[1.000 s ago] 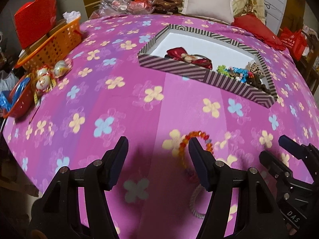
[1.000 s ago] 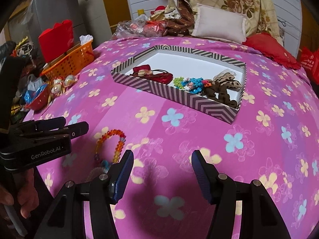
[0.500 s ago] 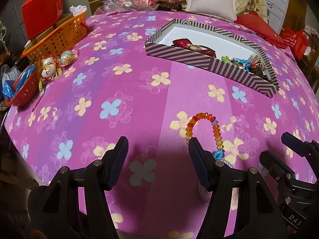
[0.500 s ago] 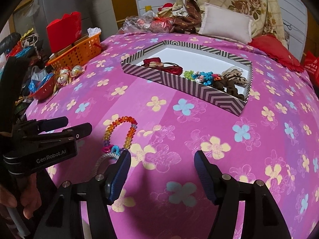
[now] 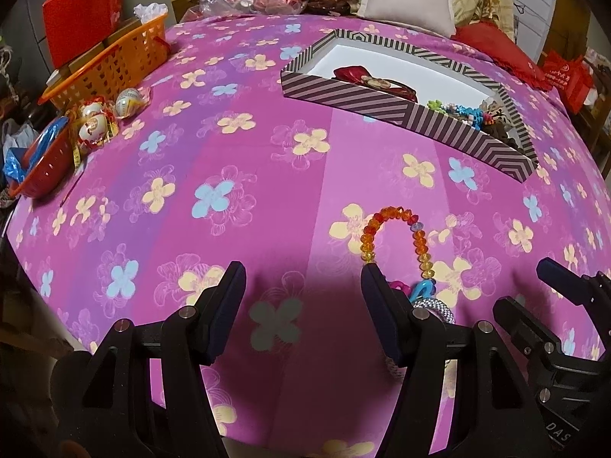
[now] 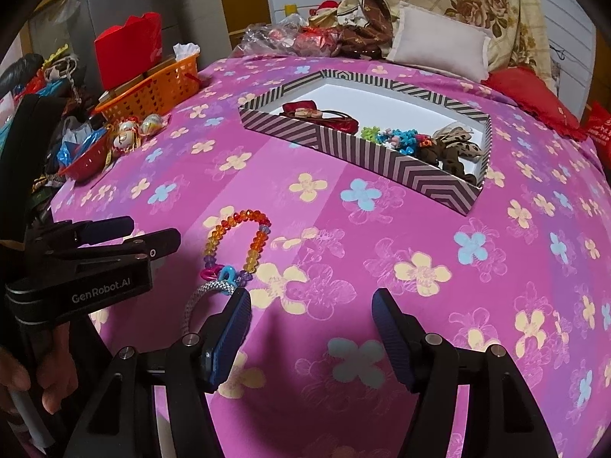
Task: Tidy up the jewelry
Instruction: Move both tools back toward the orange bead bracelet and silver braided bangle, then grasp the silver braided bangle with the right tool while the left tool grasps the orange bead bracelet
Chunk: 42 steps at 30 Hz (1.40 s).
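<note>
An orange-and-yellow beaded strap (image 5: 397, 234) with pink and blue clasps and a woven grey loop lies on the pink flowered cloth (image 5: 229, 152); it also shows in the right wrist view (image 6: 236, 240). My left gripper (image 5: 301, 290) is open and empty, its right finger beside the beads. My right gripper (image 6: 311, 316) is open and empty, its left finger by the grey loop. The striped box (image 5: 382, 110) farther back holds a red hair bow, bright beads and brown scrunchies; it also shows in the right wrist view (image 6: 382, 160).
An orange basket (image 5: 114, 61) with boxes and a red bag stands at the back left. A red bowl (image 5: 42, 168) and round ornaments (image 5: 95, 122) sit by the left edge. A cushion (image 6: 439, 45) and bedding lie behind the box.
Both grippers have drawn back toward the near edge, so more of the beaded strap and its grey loop shows. Both stay open and empty.
</note>
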Each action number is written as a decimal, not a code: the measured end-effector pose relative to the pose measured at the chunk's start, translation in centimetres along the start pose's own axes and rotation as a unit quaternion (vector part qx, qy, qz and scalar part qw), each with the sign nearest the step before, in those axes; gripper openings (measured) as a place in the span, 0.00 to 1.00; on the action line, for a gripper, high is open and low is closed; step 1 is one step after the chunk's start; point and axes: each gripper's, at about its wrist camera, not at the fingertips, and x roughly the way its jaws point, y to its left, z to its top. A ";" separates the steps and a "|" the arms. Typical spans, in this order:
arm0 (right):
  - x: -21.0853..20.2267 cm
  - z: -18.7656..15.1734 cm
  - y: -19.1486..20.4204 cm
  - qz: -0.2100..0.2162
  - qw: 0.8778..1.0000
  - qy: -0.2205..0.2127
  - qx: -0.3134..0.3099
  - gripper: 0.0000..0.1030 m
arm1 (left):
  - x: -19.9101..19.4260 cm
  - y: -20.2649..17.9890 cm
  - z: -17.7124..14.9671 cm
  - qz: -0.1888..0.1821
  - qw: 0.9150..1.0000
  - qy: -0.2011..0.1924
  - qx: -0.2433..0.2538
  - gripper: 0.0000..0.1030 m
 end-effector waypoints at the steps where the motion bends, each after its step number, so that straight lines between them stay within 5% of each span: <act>1: 0.1 0.0 0.0 0.001 1.000 0.001 0.000 0.62 | 0.0 0.0 0.0 0.000 1.000 0.000 0.000 0.61; 19: 1.4 -1.7 2.7 0.045 0.998 0.022 -0.035 0.62 | 2.1 2.8 1.1 -0.056 0.996 0.051 -0.045 0.61; 27: 2.1 -1.6 3.8 0.026 0.998 0.013 -0.061 0.61 | 3.2 0.9 2.2 -0.034 0.998 0.052 -0.018 0.61; 38: 3.5 -1.7 4.7 0.013 0.995 0.005 -0.101 0.11 | 5.1 -1.5 2.9 -0.019 0.998 0.055 0.018 0.61; 41: 3.2 -1.9 3.7 0.008 0.996 0.006 -0.093 0.08 | 5.3 -2.0 3.3 -0.027 0.998 0.052 0.022 0.58; 42: 3.2 -1.9 3.2 0.008 0.996 0.007 -0.086 0.08 | 5.3 -2.1 3.5 -0.031 0.998 0.048 0.027 0.49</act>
